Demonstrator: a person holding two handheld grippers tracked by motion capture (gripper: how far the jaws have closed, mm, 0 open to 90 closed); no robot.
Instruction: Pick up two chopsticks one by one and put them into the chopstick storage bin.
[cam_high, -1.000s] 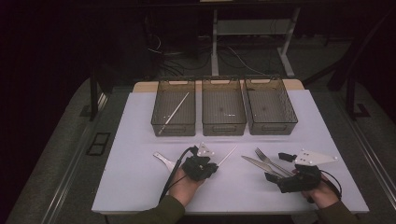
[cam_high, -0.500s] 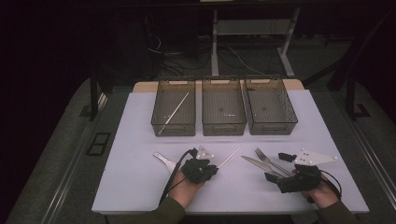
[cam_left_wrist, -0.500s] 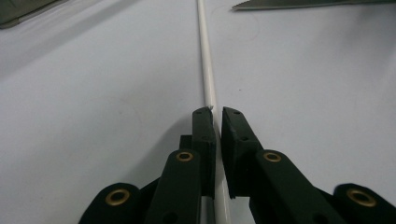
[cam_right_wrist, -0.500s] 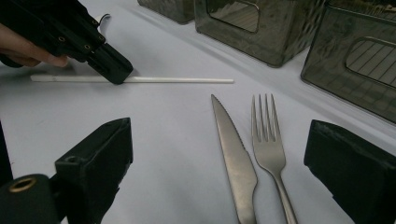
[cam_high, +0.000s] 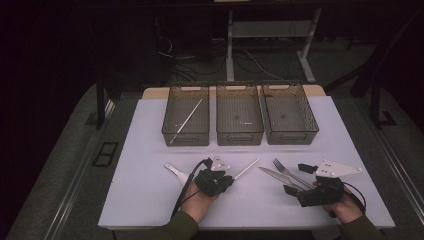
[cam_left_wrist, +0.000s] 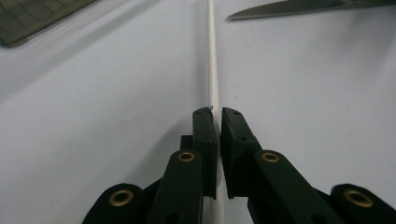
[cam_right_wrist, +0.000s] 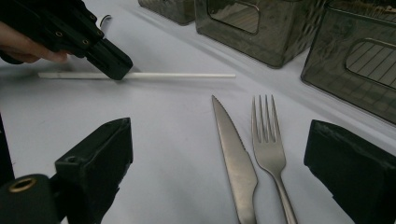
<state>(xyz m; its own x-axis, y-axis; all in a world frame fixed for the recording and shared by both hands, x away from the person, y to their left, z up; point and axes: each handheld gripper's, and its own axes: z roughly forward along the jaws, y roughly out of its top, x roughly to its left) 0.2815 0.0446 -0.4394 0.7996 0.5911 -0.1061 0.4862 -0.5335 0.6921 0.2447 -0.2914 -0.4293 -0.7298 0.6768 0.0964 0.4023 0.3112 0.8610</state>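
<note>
A white stick (cam_left_wrist: 212, 56) lies on the white table (cam_high: 150, 150), and my left gripper (cam_left_wrist: 215, 112) is shut on its near end. From the right gripper view the same stick (cam_right_wrist: 177, 75) runs out of the left gripper (cam_right_wrist: 109, 58), low on the table. A steel knife (cam_right_wrist: 236, 154) and fork (cam_right_wrist: 271, 149) lie side by side between the wide-open jaws of my right gripper (cam_right_wrist: 219, 140). Seen from above, the left gripper (cam_high: 231, 179) is at the front centre and the right gripper (cam_high: 298, 178) at the front right, over the handles of the knife (cam_high: 274, 175) and fork (cam_high: 285, 170).
Three dark see-through bins stand in a row at the back: the left bin (cam_high: 186, 127) holds another white stick (cam_high: 186, 121), while the middle bin (cam_high: 239, 127) and right bin (cam_high: 290, 127) look empty. A white utensil (cam_high: 175, 171) lies left of the left hand.
The left gripper has shifted slightly toward me at the stick's near end. The right hand, knife and fork have stayed put.
</note>
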